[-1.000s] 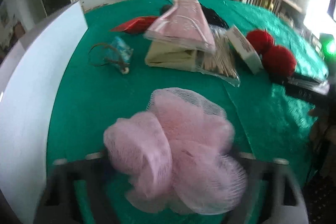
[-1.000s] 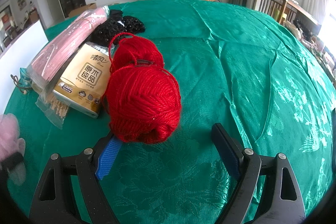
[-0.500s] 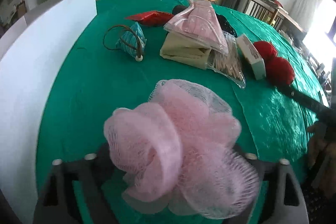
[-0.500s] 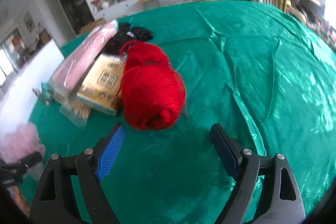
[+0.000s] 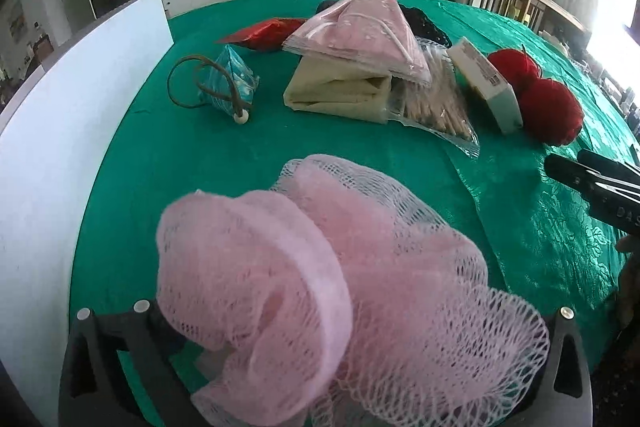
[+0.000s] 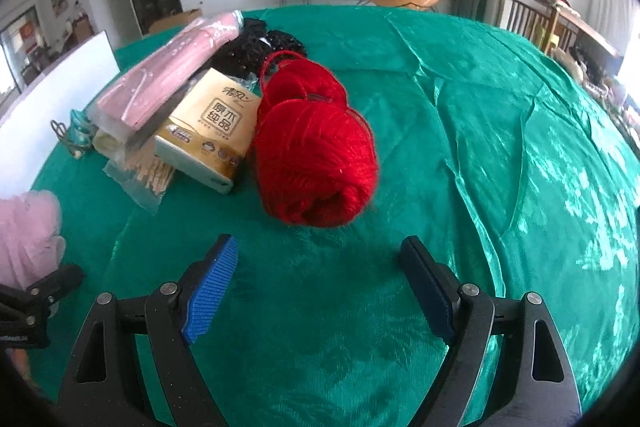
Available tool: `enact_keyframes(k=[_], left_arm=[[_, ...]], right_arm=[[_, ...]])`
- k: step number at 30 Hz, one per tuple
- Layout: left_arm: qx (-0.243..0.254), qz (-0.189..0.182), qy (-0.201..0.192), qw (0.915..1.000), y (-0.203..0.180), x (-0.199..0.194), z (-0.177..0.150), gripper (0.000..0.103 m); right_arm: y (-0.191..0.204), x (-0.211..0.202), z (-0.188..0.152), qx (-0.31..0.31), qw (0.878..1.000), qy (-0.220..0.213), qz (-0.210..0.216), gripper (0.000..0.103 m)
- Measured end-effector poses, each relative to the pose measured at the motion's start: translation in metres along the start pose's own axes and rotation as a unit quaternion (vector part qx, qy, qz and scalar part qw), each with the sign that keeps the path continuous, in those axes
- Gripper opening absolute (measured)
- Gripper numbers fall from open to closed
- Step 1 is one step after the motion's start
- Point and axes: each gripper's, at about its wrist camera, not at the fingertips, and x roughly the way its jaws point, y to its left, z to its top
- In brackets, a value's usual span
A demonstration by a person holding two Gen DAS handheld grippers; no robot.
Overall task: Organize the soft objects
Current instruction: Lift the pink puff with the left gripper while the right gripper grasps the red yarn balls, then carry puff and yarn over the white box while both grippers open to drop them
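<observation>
The left gripper (image 5: pixel 320 355) was opening, frilly pink mesh pouf (image 5: pixel 320 287) loose between its jaws on glossy green cloth (image 5: pixel 180 167). The right gripper (image 6: pixel 320 287) gaped empty before fuzzy red yarn (image 6: pixel 316 163).

The tissue pack (image 6: pixel 208 131) reads "原木纯品"; "DAS" marks the hand-held gripper (image 5: pixel 600 187).

Left wrist view: low over the near-left part of the table (image 5: pixel 168 163), angled steeply down, facing the far edge and the room's TV wall; pink mesh puff (image 5: pixel 320 287) fills the foreground, very close. Right wrist view: further right, same heading, slightly higher. Both share the red yarn (image 6: pixel 316 151), tissue pack (image 6: pixel 208 131) and white board (image 5: pixel 60 131).
</observation>
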Motion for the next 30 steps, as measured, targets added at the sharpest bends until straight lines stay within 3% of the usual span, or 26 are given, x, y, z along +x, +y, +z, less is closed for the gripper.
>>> enact_keyframes(k=[5, 8, 11, 13, 17, 18, 19, 20, 21, 26, 30], left_arm=[[0.015, -0.012, 0.023, 0.9995, 0.004, -0.001, 0.001, 0.103], [0.007, -0.010, 0.040, 0.9991, 0.010, -0.003, 0.000, 0.103], [-0.005, -0.022, 0.043, 0.9988, 0.014, -0.010, 0.001, 0.103], [-0.006, -0.032, 0.038, 0.9988, 0.015, -0.018, 0.002, 0.103], [0.001, -0.039, 0.027, 0.9989, 0.015, -0.026, 0.004, 0.099], [0.004, -0.037, 0.026, 0.9990, 0.015, -0.026, 0.006, 0.088], [0.004, -0.038, 0.026, 0.9989, 0.016, -0.025, 0.006, 0.064], [0.001, -0.040, 0.030, 0.9988, 0.017, -0.022, 0.007, 0.049], [-0.006, -0.040, 0.031, 0.9987, 0.020, -0.022, 0.007, 0.040], [-0.027, -0.079, 0.013, 0.9964, 0.027, -0.044, 0.012, 0.037], [-0.033, -0.098, 0.012, 0.9946, 0.029, -0.060, 0.014, 0.038]], right_arm=[[-0.014, -0.024, 0.000, 0.051, 0.998, -0.010, 0.046, 0.085], [-0.026, -0.038, 0.024, 0.057, 0.997, -0.022, 0.053, 0.086], [-0.026, -0.027, 0.062, 0.021, 0.998, 0.019, 0.048, 0.086], [-0.017, -0.005, 0.087, -0.016, 0.996, 0.071, 0.053, 0.085], [-0.004, 0.041, 0.105, -0.056, 0.986, 0.155, 0.039, 0.083], [-0.002, 0.050, 0.105, -0.059, 0.983, 0.168, 0.039, 0.082], [-0.001, 0.054, 0.103, -0.059, 0.982, 0.175, 0.042, 0.063], [-0.002, 0.055, 0.099, -0.057, 0.980, 0.184, 0.045, 0.046], [-0.004, 0.054, 0.097, -0.050, 0.980, 0.187, 0.047, 0.046], [-0.030, 0.002, 0.080, 0.012, 0.987, 0.142, 0.072, 0.046], [-0.042, -0.028, 0.065, 0.031, 0.989, 0.131, 0.057, 0.046]])
